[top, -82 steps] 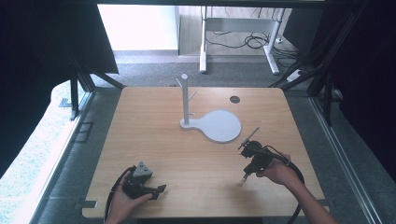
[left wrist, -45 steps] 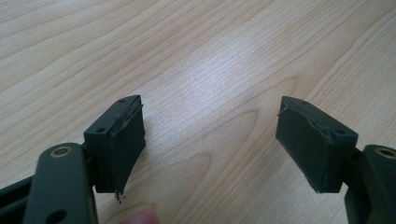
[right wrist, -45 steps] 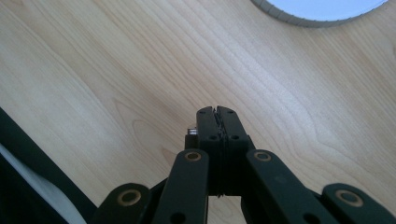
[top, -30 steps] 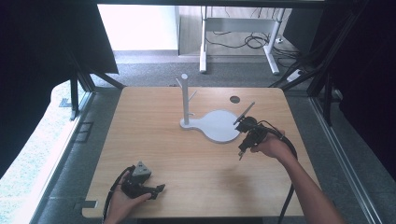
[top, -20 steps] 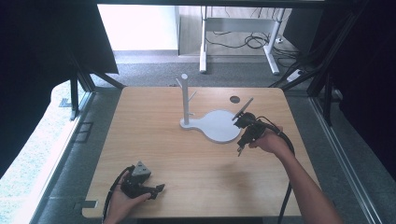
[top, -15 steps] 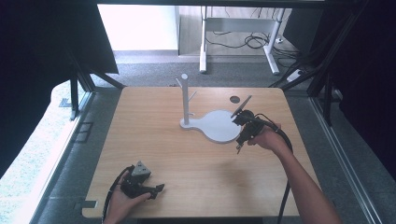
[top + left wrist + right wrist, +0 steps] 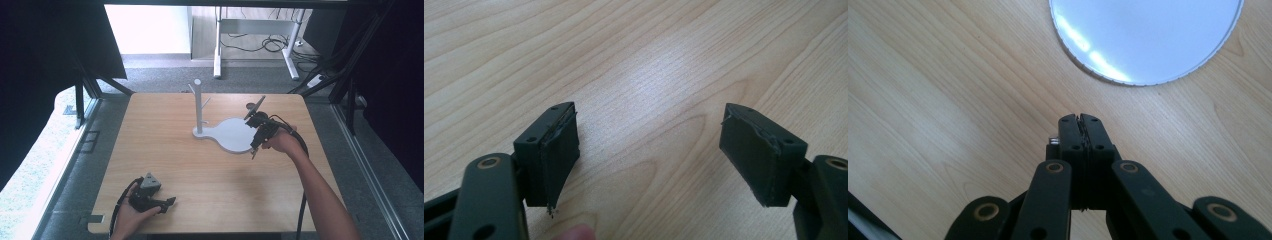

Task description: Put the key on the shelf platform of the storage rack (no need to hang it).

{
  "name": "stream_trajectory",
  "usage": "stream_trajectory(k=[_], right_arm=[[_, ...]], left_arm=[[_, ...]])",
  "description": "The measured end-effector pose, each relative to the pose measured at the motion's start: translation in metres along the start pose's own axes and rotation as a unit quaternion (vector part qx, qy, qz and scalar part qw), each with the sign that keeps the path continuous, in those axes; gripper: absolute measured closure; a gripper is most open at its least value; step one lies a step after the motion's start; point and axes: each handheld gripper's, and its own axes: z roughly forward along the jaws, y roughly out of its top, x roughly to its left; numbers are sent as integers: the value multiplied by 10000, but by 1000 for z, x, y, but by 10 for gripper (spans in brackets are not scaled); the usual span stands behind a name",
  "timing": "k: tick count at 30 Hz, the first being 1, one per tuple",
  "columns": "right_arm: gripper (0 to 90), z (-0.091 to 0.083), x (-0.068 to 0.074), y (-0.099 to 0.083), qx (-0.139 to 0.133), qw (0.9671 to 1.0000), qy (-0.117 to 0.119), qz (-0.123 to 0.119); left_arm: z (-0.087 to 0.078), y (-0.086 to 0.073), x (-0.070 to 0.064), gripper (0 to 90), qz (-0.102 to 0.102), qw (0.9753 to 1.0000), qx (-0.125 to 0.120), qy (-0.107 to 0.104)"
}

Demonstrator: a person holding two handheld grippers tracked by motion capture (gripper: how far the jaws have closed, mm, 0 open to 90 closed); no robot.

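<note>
The right gripper (image 7: 255,150) is the one at work, and the thing it goes to is the white stand (image 7: 231,135), a flat round base with an upright post (image 7: 198,107) at its far-left end. In the high view the gripper hangs over the right edge of the round base, with its tips pointing toward the person and down to the wood just off the rim. In the right gripper view the right gripper (image 7: 1081,122) has its 2 jaws pressed together with nothing between them, so it is clenched and empty, and the rim of the white stand (image 7: 1148,40) lies just ahead of the tips, near but apart from them. The long axis of the stand runs from the post at the left to the round base at the right, so the base is the part that faces this hand. The right hand is much nearer to the stand than the left one.

The left gripper (image 7: 167,202) rests low on the table (image 7: 165,150) at the near-left corner, well apart from the stand. In the left gripper view its jaws stand wide apart over bare wood, so it is released and holds nothing.

Compared with 2.7 s ago, the right gripper has travelled from the near-right part of the table up and inward to the base rim, while the left gripper and the stand have not moved
</note>
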Motion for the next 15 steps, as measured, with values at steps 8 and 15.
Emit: stream_trajectory(k=[8,15], right_arm=[[900,8,-4,11,41,10000,36,29],[900,11,-10,21,42,9999,8,139]], left_arm=[[0,0,1,240,-7,10000,10,-3],[-1,0,2,239,-9,10000,8,-14]])
